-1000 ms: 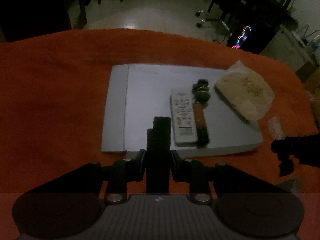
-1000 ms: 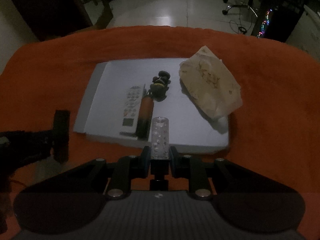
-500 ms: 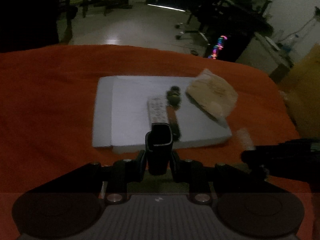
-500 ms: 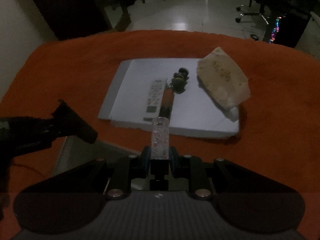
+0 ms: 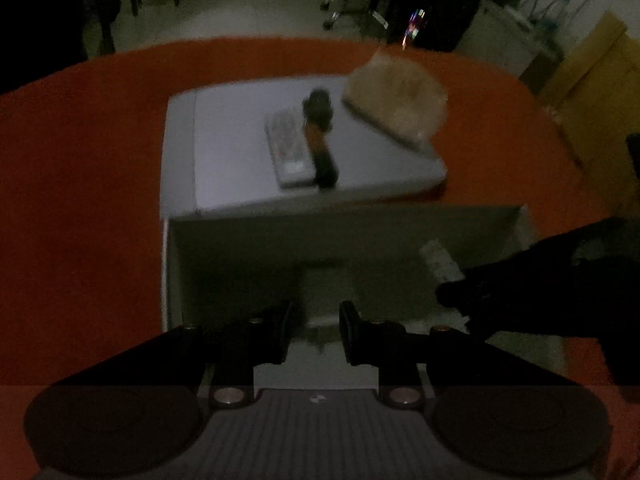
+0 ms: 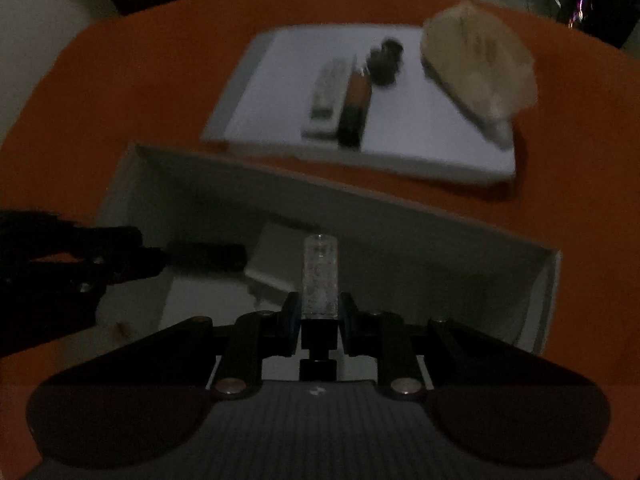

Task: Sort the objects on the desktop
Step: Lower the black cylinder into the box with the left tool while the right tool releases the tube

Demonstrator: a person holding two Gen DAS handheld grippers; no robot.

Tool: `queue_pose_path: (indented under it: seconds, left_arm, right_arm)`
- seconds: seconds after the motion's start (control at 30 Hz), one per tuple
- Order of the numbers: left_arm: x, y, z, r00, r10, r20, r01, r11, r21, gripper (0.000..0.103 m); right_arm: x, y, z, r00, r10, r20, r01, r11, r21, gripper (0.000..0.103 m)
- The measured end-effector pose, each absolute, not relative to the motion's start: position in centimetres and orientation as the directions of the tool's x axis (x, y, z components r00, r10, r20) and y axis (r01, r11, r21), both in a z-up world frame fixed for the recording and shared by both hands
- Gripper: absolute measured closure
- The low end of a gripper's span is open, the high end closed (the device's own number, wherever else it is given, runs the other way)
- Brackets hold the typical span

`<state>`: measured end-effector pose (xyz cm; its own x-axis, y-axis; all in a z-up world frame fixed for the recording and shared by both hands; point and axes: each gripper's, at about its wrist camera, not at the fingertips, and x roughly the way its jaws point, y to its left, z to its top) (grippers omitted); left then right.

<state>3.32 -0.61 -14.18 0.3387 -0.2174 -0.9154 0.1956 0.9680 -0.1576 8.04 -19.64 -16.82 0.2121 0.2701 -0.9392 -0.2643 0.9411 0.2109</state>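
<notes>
Two hand-held grippers above an open box on an orange cloth; both views are dim and motion-blurred.

**Step in hand.** This appears to be the deposit stage of sorting, with each tool bringing one item over the box.
- The right gripper is clenched on a clear, speckled cylinder. The cylinder stands up from between its jaws above the middle of the box interior.
- The left gripper is closed too. Its own view is too blurred to show a load, but the right wrist view shows a black bar projecting from its tips over the left part of the box.

**Next move.** Judged from this layout, each tool needs to go lower inside the box walls and then release. The two tools sit close together over one opening, so one should probably release and clear out first. The cylinder may roll once freed.

**Containers.**
- Inside the box, a pale flat item lies on the floor, near the tip of the black bar. Nothing else can be made out in there.
- Just beyond the far wall of the box lies a flat white board. It carries a remote control and, touching it, an orange-and-black bar.
- A dark clump sits at that bar's far end, too blurred to identify.
- A crumpled tan bag rests on the board's right corner and overhangs it.
- These four items appear to be unsorted.
</notes>
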Motion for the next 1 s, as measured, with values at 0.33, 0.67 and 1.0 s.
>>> queue_pose_path:
  seconds: [0.33,0.67,1.0]
  left_arm:
    - [4.1,-0.5,-19.4,0.261,-0.140,-0.955,0.157,0.982,-0.101,0.082]
    - [5.3,-0.4,-22.1,0.222,-0.111,-0.969,0.146,0.986,-0.080,0.082]
    - [4.7,-1.0,-21.9,0.220,-0.102,-0.970,0.185,0.981,-0.061,0.064]
  right_arm:
    - [9.1,-20.0,-21.6,0.146,0.228,-0.963,-0.210,0.958,0.195,0.081]
    - [10.1,-19.3,-24.2,0.125,0.203,-0.971,-0.204,0.963,0.175,0.081]
    - [9.8,-19.2,-26.3,0.114,0.159,-0.981,-0.208,0.969,0.133,0.081]
